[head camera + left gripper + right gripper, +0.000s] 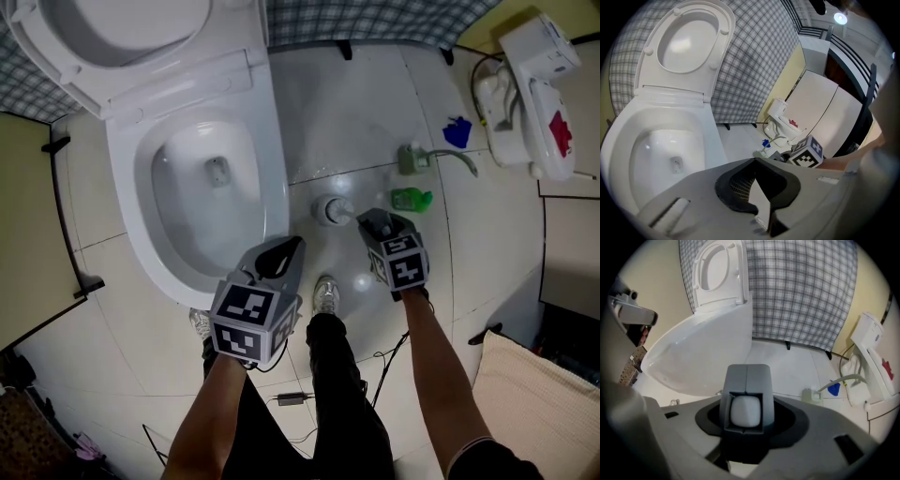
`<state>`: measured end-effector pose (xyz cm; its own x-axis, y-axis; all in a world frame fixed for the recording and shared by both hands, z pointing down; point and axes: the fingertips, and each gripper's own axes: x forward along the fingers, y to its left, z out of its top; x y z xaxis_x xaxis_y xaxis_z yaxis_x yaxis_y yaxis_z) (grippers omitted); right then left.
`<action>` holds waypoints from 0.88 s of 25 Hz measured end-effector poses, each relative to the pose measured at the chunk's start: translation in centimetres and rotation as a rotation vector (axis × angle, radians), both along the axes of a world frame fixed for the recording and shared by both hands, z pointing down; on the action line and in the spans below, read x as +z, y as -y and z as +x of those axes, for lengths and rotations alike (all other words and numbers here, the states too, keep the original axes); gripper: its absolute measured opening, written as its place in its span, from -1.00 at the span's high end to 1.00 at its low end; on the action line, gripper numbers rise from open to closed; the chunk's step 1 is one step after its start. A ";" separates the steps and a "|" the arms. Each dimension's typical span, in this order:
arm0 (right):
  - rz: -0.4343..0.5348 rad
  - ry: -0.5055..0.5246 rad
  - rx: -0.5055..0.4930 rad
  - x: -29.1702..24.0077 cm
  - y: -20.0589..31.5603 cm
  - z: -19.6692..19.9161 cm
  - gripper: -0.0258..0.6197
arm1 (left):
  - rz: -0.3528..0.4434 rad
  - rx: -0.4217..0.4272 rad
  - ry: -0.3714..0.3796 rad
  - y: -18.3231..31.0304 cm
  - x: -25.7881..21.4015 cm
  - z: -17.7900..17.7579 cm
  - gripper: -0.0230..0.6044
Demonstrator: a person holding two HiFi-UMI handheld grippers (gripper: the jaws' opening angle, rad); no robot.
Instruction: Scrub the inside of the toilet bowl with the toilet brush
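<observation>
The white toilet stands at upper left with its lid raised and its bowl open. On the floor to its right stands the round brush holder. My right gripper points steeply down beside the holder. In the right gripper view, this gripper is shut around the white rounded top of the toilet brush handle. My left gripper hangs by the bowl's front right rim. Its jaws meet at the tips with nothing held.
Right of the holder lie a green bottle, a grey-green sprayer with a hose and a blue object. A white appliance stands at far right. The person's shoes, a cable with an adapter and a cushion are nearer.
</observation>
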<state>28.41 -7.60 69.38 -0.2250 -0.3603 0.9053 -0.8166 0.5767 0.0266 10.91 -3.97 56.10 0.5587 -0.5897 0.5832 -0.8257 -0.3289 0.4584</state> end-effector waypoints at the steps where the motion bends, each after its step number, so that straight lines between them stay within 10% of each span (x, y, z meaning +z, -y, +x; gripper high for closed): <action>1: 0.020 0.008 0.004 -1.5 -0.1 0.3 0.24 | 0.001 -0.001 -0.002 0.0 -0.4 -0.1 0.89; 14: 0.489 0.286 0.077 -28.4 3.6 -2.9 0.24 | 0.105 -0.108 0.021 1.7 -8.6 -7.3 0.89; 22: 0.525 0.528 -0.001 -37.0 2.7 -13.0 0.24 | 0.123 -0.193 0.045 0.6 -12.1 -13.1 0.89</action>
<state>15.36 -10.28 32.42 -0.5829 -0.7153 0.3855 -0.7964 0.5970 -0.0964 -2.22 -4.57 43.97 0.4037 -0.7512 0.5223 -0.8973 -0.2138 0.3862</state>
